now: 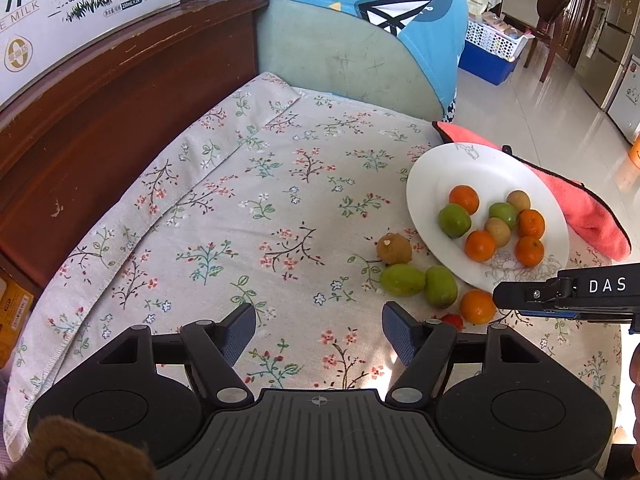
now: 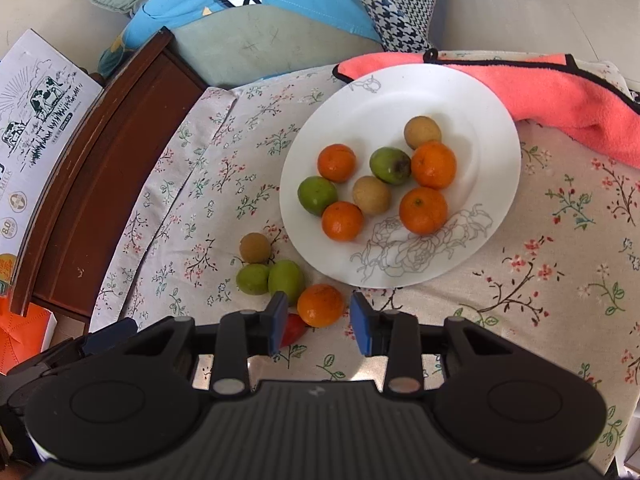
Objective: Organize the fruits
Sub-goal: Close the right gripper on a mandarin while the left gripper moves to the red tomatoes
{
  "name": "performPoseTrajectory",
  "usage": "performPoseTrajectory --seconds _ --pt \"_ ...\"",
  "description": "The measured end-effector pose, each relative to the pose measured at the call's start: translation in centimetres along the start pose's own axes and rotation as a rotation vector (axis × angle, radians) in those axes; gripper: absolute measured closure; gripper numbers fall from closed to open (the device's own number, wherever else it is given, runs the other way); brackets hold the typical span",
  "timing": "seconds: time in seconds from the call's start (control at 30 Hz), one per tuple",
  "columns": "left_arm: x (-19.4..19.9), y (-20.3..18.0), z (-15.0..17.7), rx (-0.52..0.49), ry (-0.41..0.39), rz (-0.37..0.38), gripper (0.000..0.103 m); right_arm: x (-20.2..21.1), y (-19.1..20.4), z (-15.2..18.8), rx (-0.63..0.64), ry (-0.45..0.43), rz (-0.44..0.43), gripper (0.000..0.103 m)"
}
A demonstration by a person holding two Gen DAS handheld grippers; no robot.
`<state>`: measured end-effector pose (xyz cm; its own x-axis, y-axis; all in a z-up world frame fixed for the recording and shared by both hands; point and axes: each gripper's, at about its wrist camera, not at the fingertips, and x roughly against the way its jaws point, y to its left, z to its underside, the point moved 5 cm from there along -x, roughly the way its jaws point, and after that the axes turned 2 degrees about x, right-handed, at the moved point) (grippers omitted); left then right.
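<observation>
- A white carton (image 1: 80,4) is being shown at the far left on a dark wooden ledge (image 1: 120,92); "MILK" is being read on it beside drawings of cows, while the smaller print is staying too fine to read.
- The left gripper (image 1: 319,330) is being held with its jaws spread wide over the flowered cloth (image 1: 240,200), nothing being gripped between them.
- Loose fruit is being left on the cloth just left of the plate: a brown fruit (image 2: 255,247), two green fruits (image 2: 253,279) (image 2: 285,277) touching each other, and an orange (image 2: 320,305).
- The right gripper (image 2: 319,322) is being held spread, its blue pads (image 2: 277,320) standing to either side of that orange without being seen to touch it.
- A small red object (image 2: 294,330) is being half hidden behind the left pad; possibly a tomato, but it cannot be told.
- A white plate (image 2: 472,104), printed with grey outline flowers, is being used to hold eight fruits: four oranges (image 2: 423,210), two green (image 2: 317,194) and two brown (image 2: 371,195).
- In the left view, "DAS" is being read on the right gripper's black side (image 1: 600,286), which is being cut off by the edge.
- A coral towel (image 2: 560,96) with black trim is being partly covered by the plate's far rim.
</observation>
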<state>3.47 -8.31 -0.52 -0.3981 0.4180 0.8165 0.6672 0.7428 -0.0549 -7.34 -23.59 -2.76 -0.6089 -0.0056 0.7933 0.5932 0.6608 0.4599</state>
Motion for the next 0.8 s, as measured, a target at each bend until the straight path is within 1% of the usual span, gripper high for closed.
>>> performPoseTrajectory --seconds 0.1,0.2,0.3,0.43,0.63,0.8 --pt "-0.3 0.3 0.3 0.002 0.016 0.002 0.033 -0.9 0.1 0.1 -0.012 0.009 0.019 0.067" --pt "-0.6 0.3 0.6 -0.017 0.023 0.002 0.033 -1.6 0.3 0.0 -0.009 0.010 0.047 0.067" --pt "-1.2 0.1 0.9 -0.034 0.041 0.009 0.033 -2.2 0.5 0.1 -0.010 0.019 0.056 0.067" --pt "-1.7 -0.4 1.5 -0.086 0.052 0.007 0.033 -2.7 0.7 0.2 0.001 0.017 0.092 0.067" --pt "-2.2 -1.4 2.1 -0.158 0.035 0.027 0.033 -3.3 0.9 0.2 0.006 0.015 0.113 0.067" --pt "-2.4 -2.5 2.5 -0.227 -0.008 0.054 0.033 -3.6 0.8 0.2 0.010 0.015 0.124 0.067"
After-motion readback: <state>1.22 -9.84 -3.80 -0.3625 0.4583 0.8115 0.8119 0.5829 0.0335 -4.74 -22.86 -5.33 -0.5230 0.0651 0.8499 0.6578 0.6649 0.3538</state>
